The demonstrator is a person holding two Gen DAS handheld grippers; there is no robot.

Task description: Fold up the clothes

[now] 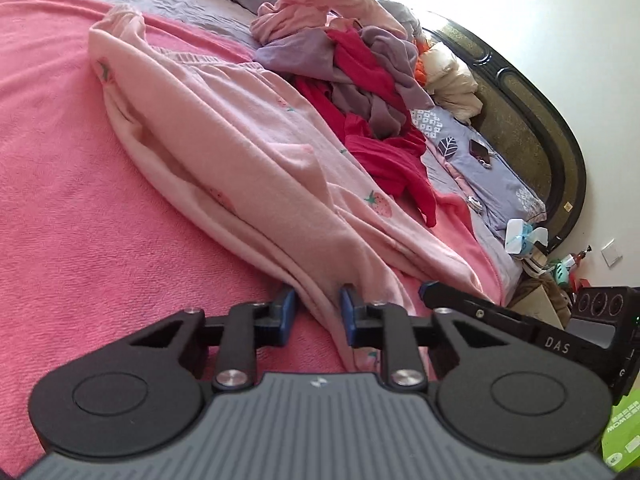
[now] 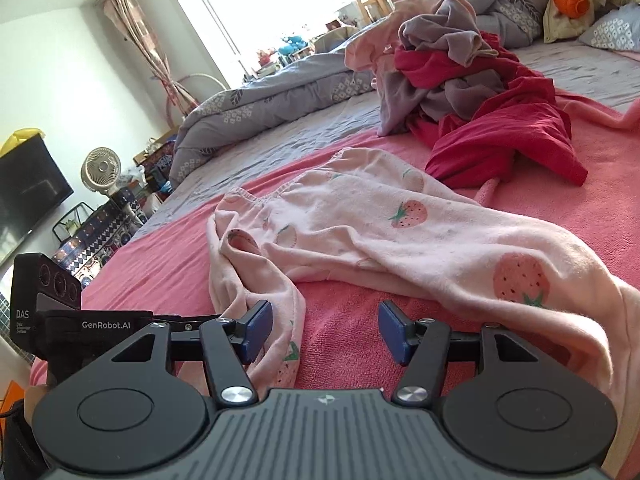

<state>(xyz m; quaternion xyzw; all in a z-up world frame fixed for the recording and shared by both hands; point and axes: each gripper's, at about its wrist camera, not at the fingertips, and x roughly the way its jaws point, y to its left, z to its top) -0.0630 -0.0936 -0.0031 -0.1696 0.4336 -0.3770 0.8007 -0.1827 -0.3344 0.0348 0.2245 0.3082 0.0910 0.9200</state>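
Pale pink strawberry-print trousers (image 1: 248, 152) lie stretched across the pink blanket (image 1: 80, 220). My left gripper (image 1: 318, 310) has its blue pads on either side of one leg end, with a small gap still showing, so it is not clamped. In the right wrist view the same trousers (image 2: 400, 232) lie crumpled ahead. My right gripper (image 2: 326, 334) is open wide, low over the blanket (image 2: 180, 248). A leg hem lies against its left pad (image 2: 256, 332). The right gripper's body also shows at the right of the left wrist view (image 1: 500, 316).
A pile of red, mauve and pink clothes (image 1: 352, 60) sits further up the bed; it also shows in the right wrist view (image 2: 472, 80). A grey quilt (image 2: 272, 100), pillows and a phone (image 1: 479, 151) lie beyond. The bed's edge and headboard (image 1: 532, 128) are to the right.
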